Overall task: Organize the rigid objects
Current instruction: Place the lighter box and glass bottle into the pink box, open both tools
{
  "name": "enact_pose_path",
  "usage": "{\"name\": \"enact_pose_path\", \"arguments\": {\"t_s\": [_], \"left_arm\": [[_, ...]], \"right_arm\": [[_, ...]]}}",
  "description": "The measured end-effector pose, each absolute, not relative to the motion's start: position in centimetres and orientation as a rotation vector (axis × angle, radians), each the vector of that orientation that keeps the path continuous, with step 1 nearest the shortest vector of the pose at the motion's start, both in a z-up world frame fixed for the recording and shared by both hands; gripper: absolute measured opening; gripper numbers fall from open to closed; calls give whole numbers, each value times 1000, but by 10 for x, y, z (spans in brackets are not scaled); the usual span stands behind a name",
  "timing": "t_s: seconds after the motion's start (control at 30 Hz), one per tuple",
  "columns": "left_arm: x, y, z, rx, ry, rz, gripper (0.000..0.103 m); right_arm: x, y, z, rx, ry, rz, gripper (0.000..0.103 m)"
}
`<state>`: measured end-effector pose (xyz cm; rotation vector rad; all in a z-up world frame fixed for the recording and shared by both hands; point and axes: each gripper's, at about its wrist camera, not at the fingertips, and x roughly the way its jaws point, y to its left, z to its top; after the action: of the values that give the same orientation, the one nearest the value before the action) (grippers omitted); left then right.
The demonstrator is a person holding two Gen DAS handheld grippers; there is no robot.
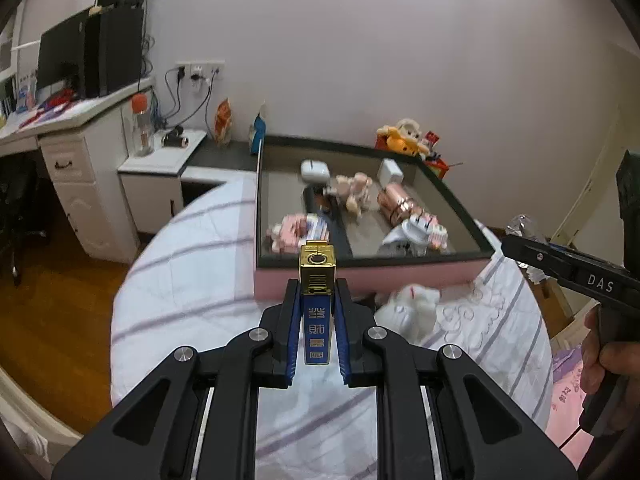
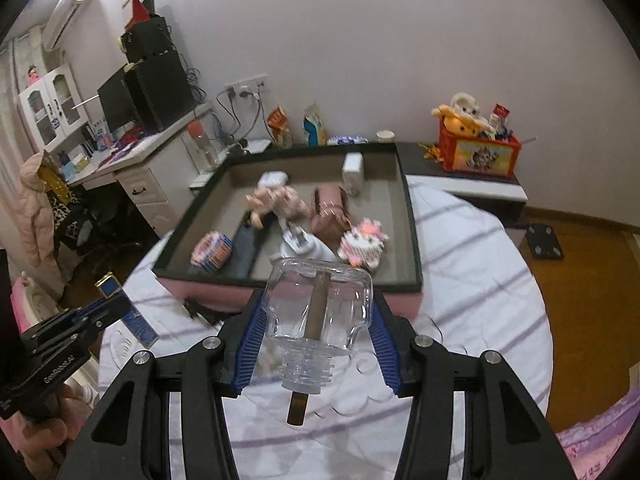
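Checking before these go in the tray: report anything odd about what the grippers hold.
The clear bottle in the right gripper lies neck toward the camera with a brown stick poking out of its mouth. The lighter in the left gripper looks normal.

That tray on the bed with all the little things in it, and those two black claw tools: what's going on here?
A person is tidying small hard items into the shallow tray, with a two-finger gripper in each hand. The left gripper is clamped on a blue and gold lighter; the right gripper holds a clear glass bottle with a brown stick through it. Both are in the air just short of the tray, which already holds a copper-coloured case, white chargers and small toys.
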<state>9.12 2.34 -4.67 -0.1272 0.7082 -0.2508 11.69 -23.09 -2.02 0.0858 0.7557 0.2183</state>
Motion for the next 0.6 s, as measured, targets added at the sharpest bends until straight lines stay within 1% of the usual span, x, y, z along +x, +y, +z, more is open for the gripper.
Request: {"name": "enact_pose_path", "arguments": {"t_s": [0.2, 0.33, 0.43, 0.6], "left_arm": [[115, 22, -22, -124, 656, -281, 15], [153, 17, -8, -131, 658, -308, 15], [189, 7, -12, -148, 701, -331, 15], [248, -12, -38, -118, 799, -312, 15]], "right_arm": [[146, -228, -4, 68, 732, 216, 51], [183, -227, 2, 51, 742, 209, 51], [218, -227, -5, 49, 781, 201, 51], [268, -227, -27, 42, 850, 173, 51]]}}
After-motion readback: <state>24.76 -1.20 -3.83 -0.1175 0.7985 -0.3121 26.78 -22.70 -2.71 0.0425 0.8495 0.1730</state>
